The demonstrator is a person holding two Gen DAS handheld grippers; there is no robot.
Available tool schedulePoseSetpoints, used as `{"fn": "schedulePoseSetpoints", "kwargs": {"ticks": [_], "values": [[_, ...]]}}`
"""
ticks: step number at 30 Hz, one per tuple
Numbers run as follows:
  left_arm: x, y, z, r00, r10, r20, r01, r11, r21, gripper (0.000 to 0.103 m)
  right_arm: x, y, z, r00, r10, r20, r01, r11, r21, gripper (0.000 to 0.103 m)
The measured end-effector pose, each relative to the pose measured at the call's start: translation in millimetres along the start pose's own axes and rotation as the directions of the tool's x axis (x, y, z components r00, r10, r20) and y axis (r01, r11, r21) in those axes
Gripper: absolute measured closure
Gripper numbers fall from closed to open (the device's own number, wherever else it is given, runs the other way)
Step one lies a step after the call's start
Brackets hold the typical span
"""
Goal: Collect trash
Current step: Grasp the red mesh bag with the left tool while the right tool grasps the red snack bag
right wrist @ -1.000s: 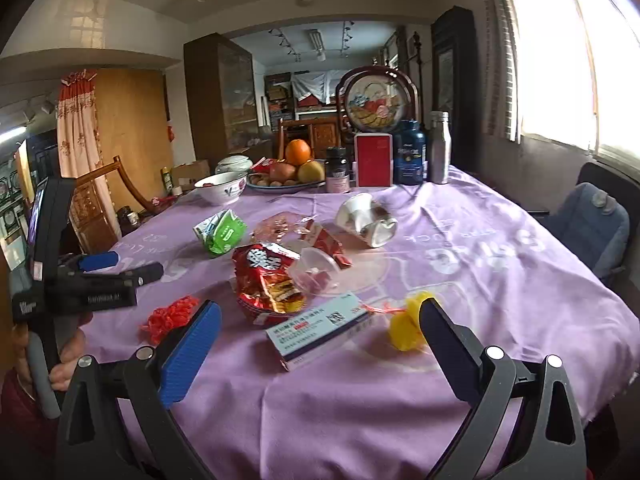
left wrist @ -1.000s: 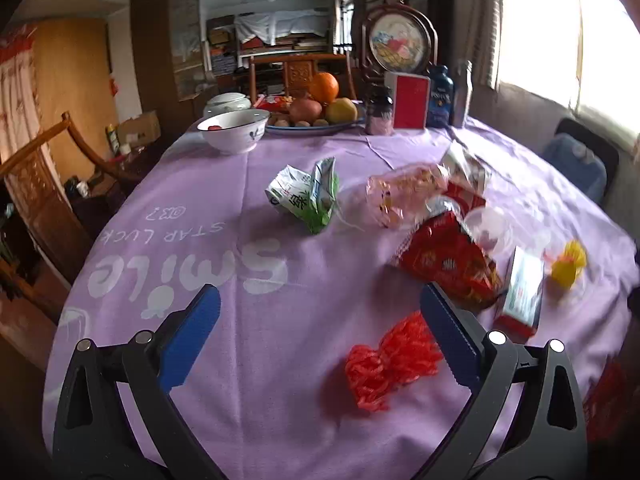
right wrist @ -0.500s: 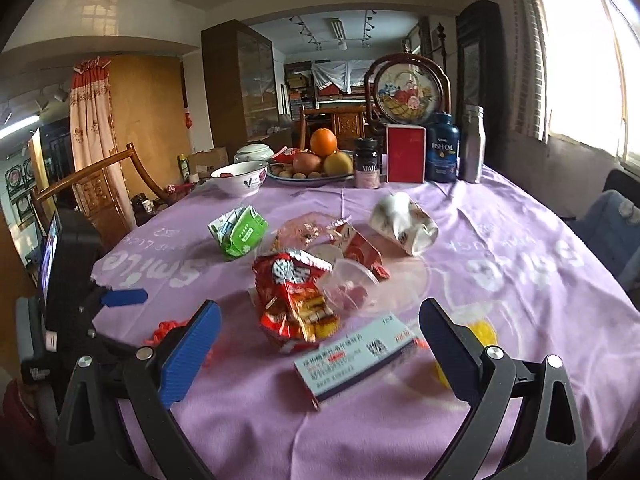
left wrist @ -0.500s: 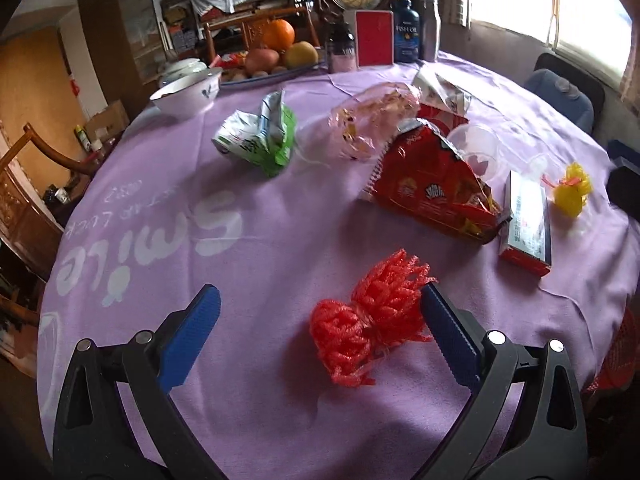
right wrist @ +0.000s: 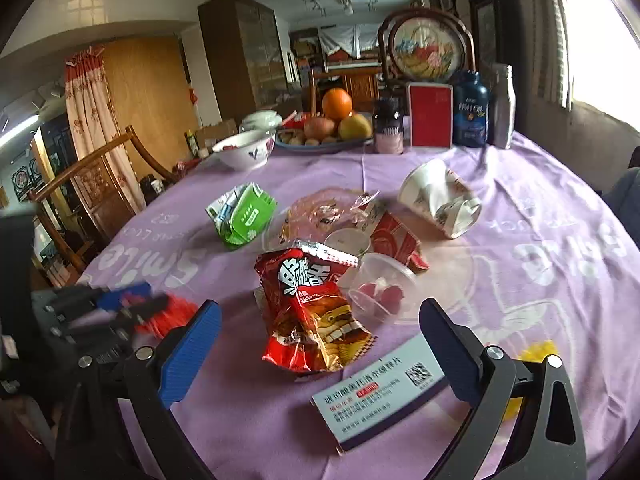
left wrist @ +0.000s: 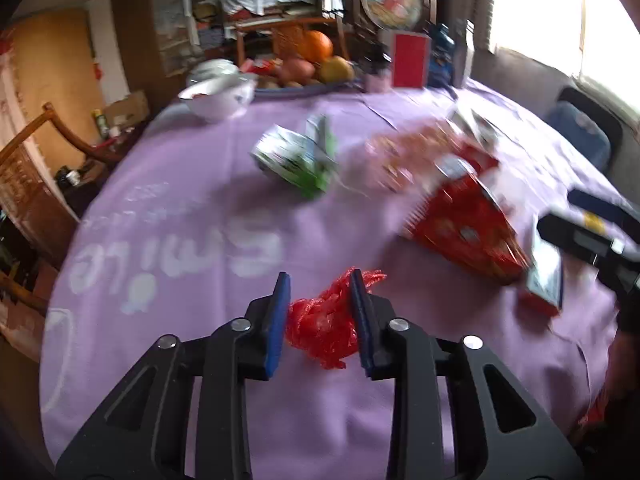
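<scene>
My left gripper (left wrist: 320, 284) is shut on a red foam net wrapper (left wrist: 322, 326) just above the purple tablecloth (left wrist: 180, 216); the wrapper also shows in the right wrist view (right wrist: 170, 314), held by the left gripper (right wrist: 132, 304). My right gripper (right wrist: 320, 320) is open and empty above a red snack bag (right wrist: 310, 312) and a white medicine box (right wrist: 380, 394). Other trash lies on the cloth: a green carton (right wrist: 240, 216), a clear plastic cup (right wrist: 380, 288), a crushed paper cup (right wrist: 440, 202), a yellow scrap (right wrist: 536, 350).
At the table's far side stand a white bowl (right wrist: 244, 152), a fruit plate (right wrist: 328, 128), a red box (right wrist: 430, 114), bottles (right wrist: 472, 110) and a framed picture (right wrist: 426, 46). A wooden chair (right wrist: 88, 184) stands at the left, a blue seat (left wrist: 580, 132) at the right.
My left gripper has come down onto the red net wrapper and shut on it. The right gripper has moved forward over the snack bag and box, still open.
</scene>
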State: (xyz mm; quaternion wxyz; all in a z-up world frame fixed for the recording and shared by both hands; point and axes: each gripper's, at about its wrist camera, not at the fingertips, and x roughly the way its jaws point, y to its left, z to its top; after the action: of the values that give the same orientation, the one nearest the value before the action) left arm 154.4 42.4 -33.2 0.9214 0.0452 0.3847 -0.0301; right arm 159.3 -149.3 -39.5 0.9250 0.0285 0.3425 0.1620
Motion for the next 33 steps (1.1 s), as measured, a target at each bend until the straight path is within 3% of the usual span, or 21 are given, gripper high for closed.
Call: {"fn": "schedulePoseSetpoints", "kwargs": {"ticks": [9, 18, 21, 22, 25, 26, 33], "values": [[-5.0, 21.8, 22.3, 0.989, 0.117, 0.089, -0.112, 0.992, -0.061, 0.073, 33.3, 20.5, 11.6, 0.998, 0.002, -0.064, -0.006, 0.998, -0.056, 0.006], [-2.2, 28.7, 28.3, 0.983, 0.149, 0.105, -0.141, 0.986, -0.086, 0.073, 51.3, 29.9, 14.8, 0.993, -0.058, -0.101, 0.047, 0.993, -0.108, 0.009], [-1.9, 28.6, 29.5, 0.982, 0.154, 0.109, -0.145, 0.986, -0.085, 0.073, 52.9, 34.5, 15.2, 0.991, -0.091, -0.098, 0.075, 0.986, -0.15, 0.025], [-3.0, 28.9, 29.5, 0.981, 0.156, 0.112, -0.147, 0.986, -0.084, 0.073, 53.0, 35.8, 14.9, 0.99, -0.1, -0.097, 0.083, 0.983, -0.164, 0.034], [-6.0, 27.7, 30.5, 0.979, 0.161, 0.123, -0.151, 0.985, -0.081, 0.073, 56.1, 33.4, 14.4, 0.99, -0.068, -0.125, 0.048, 0.987, -0.15, 0.078], [-7.7, 27.2, 30.5, 0.979, 0.162, 0.127, -0.153, 0.985, -0.08, 0.073, 56.1, 31.3, 14.2, 0.99, -0.053, -0.128, 0.035, 0.99, -0.137, 0.084], [-20.6, 22.4, 30.3, 0.975, 0.164, 0.151, -0.154, 0.985, -0.076, 0.073, 26.8, 30.0, 19.6, 0.999, -0.005, -0.045, 0.0, 0.994, -0.11, 0.088]]}}
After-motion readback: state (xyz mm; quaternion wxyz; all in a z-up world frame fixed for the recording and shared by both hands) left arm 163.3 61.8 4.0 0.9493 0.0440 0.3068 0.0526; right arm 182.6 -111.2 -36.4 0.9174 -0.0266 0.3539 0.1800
